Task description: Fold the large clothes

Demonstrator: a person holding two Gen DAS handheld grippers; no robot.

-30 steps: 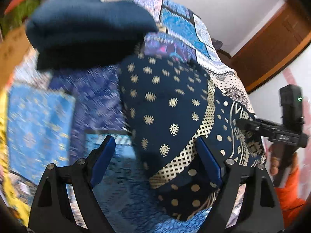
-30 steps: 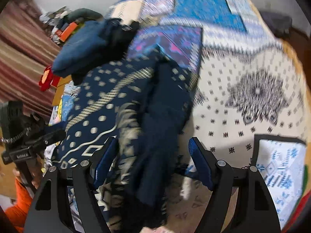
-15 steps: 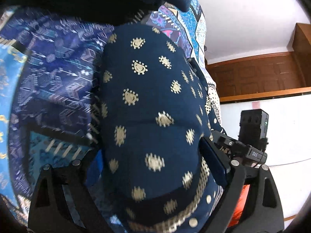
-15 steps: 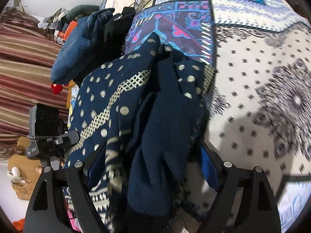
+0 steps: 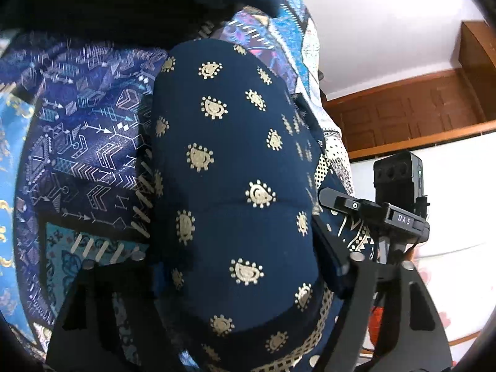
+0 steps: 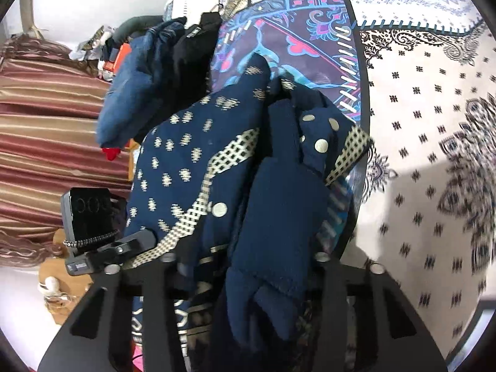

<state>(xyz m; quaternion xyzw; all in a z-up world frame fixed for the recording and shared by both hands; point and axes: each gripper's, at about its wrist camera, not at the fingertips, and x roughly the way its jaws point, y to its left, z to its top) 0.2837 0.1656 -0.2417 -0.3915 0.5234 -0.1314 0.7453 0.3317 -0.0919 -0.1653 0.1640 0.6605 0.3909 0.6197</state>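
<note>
Holding the navy printed garment (image 5: 235,186) between both grippers, we see it bunched and lifted above the patchwork bedspread (image 5: 83,142), filling the centre of both wrist views. Our left gripper (image 5: 235,276) has its fingers (image 5: 328,260) drawn in against a thick fold of the cloth, and our right gripper (image 6: 245,266) looks closed in the same way on a darker, plainer wad of the same garment (image 6: 279,210); the fabric hides the finger pads in both views, so we judge the grip from how the cloth bulges between them rather than from seeing contact. In the left wrist view the other gripper's body (image 5: 393,214) sits at the right edge, just beside the fabric, which tells us the two grips are close together along one edge. The garment's long axis runs away from the fingers toward the top of each frame, where its far end rests near a pile of dark blue clothes (image 6: 145,77) at upper left. We judge that the coming move turns on this: the free length lies ahead of both grippers, so carrying the held edge forward over it would make the fold.
</note>
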